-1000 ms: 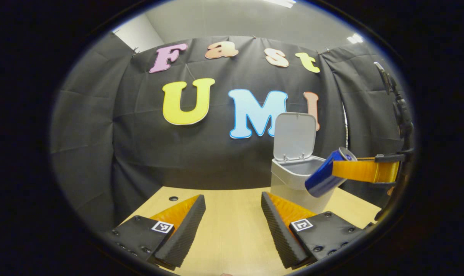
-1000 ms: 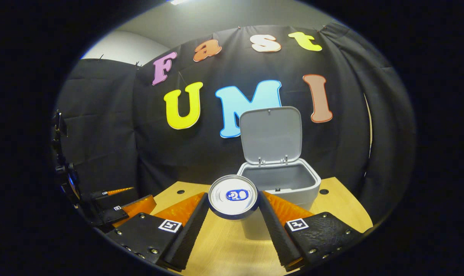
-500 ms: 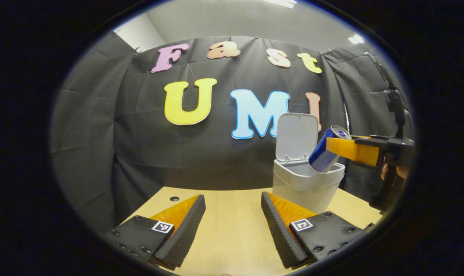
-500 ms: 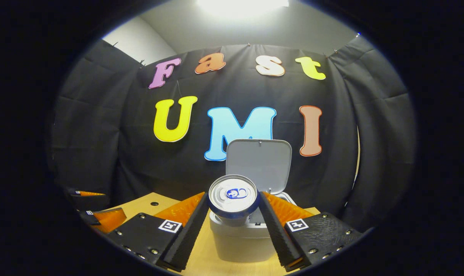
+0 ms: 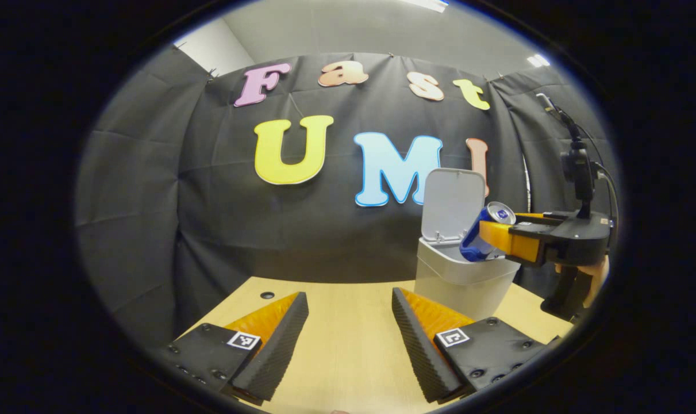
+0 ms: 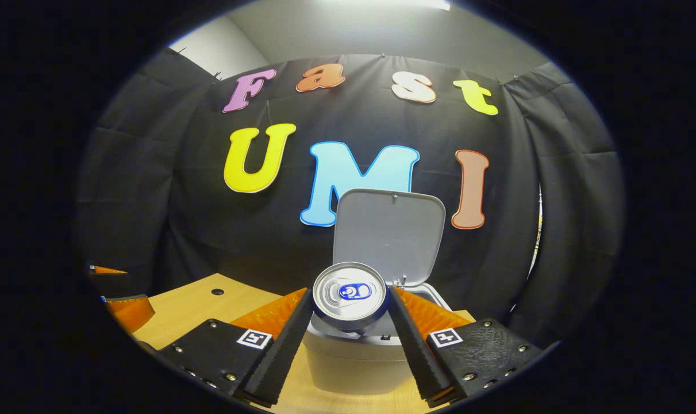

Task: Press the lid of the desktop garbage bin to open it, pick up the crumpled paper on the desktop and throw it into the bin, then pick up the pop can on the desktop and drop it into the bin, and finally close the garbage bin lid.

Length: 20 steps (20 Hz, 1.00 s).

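A blue pop can (image 5: 481, 236) with a silver top (image 6: 350, 294) is held tilted over the mouth of the light grey bin (image 5: 462, 282). My right gripper (image 6: 350, 307) is shut on the can, both fingers pressing its sides; from the left gripper view that gripper (image 5: 500, 237) reaches in from the right, held by a hand (image 5: 598, 273). The bin's lid (image 6: 389, 234) stands upright and open behind the can. My left gripper (image 5: 350, 319) hovers open over the wooden table (image 5: 348, 356), left of the bin, with nothing between its fingers. The bin's inside is hidden.
The bin (image 6: 353, 362) stands at the table's back right, close to the black cloth wall. A small dark hole (image 5: 267, 295) marks the tabletop at the back left. In the right gripper view the left gripper's fingers (image 6: 123, 307) sit at the far left edge.
The right gripper has carried the can up and forward, from in front of the bin to above its mouth. The left gripper has barely moved.
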{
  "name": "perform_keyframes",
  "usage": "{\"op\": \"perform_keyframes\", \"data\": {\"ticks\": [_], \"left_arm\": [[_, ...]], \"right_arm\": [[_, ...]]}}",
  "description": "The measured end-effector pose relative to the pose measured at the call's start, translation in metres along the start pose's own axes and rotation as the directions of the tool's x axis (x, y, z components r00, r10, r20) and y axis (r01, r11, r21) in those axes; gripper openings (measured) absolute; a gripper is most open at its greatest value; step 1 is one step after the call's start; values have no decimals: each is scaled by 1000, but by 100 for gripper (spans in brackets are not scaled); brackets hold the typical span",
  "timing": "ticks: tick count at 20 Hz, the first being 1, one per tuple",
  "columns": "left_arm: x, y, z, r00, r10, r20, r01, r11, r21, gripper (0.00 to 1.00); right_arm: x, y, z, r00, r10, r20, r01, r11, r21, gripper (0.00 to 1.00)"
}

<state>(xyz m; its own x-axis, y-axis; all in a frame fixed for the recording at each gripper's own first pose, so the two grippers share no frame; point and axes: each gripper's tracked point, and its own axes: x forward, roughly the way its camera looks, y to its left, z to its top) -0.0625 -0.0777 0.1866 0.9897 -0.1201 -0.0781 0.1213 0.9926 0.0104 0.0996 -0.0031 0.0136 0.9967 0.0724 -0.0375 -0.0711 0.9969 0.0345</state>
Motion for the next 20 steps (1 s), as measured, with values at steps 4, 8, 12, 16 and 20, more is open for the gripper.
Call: {"op": "perform_keyframes", "data": {"ticks": [4, 8, 12, 16, 20], "left_arm": [[1, -2, 0, 1000, -3, -4, 3, 1000, -2, 96], [2, -3, 1, 1000, -3, -3, 3, 1000, 0, 96], [3, -3, 5, 1000, -6, 5, 6, 1000, 5, 95], [5, -4, 5, 1000, -11, 9, 11, 1000, 5, 96], [7, -3, 7, 1000, -11, 5, 11, 1000, -7, 96]], "right_arm": [[4, 0, -1, 1000, -1, -8, 1, 1000, 6, 89], [4, -3, -1, 1000, -1, -10, 2, 1000, 13, 89], [5, -9, 4, 1000, -9, -6, 9, 1000, 1, 90], [11, -18, 19, 1000, -18, 7, 18, 1000, -3, 89], [25, -32, 48, 999, -31, 29, 32, 999, -9, 90]]}}
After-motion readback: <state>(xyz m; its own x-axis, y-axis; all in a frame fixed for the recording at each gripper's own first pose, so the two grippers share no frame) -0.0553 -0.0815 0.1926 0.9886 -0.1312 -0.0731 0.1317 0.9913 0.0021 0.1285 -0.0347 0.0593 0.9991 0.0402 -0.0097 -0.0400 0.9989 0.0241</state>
